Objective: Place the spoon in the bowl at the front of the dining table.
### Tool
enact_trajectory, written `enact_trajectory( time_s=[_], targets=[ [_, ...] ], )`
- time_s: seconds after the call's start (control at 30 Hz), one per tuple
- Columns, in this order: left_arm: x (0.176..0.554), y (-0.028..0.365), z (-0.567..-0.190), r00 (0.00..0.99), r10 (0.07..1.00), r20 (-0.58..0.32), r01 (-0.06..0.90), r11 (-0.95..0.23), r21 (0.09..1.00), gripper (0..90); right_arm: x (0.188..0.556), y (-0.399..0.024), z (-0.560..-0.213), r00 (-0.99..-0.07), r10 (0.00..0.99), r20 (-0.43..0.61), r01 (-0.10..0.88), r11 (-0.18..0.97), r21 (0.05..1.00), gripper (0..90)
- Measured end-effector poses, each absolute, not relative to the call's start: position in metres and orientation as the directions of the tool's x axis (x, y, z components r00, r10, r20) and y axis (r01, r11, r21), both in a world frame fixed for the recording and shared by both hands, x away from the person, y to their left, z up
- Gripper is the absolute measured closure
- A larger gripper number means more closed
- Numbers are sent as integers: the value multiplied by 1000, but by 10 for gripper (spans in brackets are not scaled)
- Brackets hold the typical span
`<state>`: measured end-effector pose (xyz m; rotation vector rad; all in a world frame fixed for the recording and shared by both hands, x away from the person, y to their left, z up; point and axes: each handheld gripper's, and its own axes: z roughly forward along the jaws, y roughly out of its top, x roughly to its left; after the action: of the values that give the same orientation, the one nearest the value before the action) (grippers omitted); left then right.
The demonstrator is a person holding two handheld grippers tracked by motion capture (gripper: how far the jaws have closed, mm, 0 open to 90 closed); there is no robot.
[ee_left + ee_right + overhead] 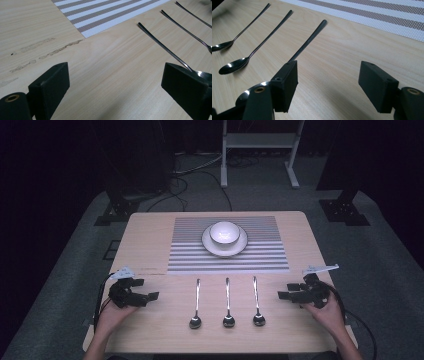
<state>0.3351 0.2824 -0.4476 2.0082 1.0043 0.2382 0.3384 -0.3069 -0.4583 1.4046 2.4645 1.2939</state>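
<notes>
Nothing is picked up yet: the left gripper (pixel 150 296) and right gripper (pixel 283 295), jaws spread and empty, flank three long-handled steel spoons (pixel 227 302) below the white bowl (pixel 224 232); next probably calls for gripping one handle

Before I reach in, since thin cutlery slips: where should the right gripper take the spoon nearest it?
Probably mid-handle on the rightmost spoon, coming from above with the jaws astride it. The handle is slim, straight and flat on the table. The right gripper is open beside it.
</notes>
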Motion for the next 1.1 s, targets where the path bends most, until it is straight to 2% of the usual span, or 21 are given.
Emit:
enact_trajectory(
  time_s=[0.3,1.1],
  targets=[
    [334,278,-447,666,722,-186,559,-319,765,69,340,-307,-459,-590,722,361,704,242,668,304],
    [328,232,-445,757,635,-152,505,-422,753,70,340,-301,-459,-601,720,347,700,265,663,303]
  ],
)
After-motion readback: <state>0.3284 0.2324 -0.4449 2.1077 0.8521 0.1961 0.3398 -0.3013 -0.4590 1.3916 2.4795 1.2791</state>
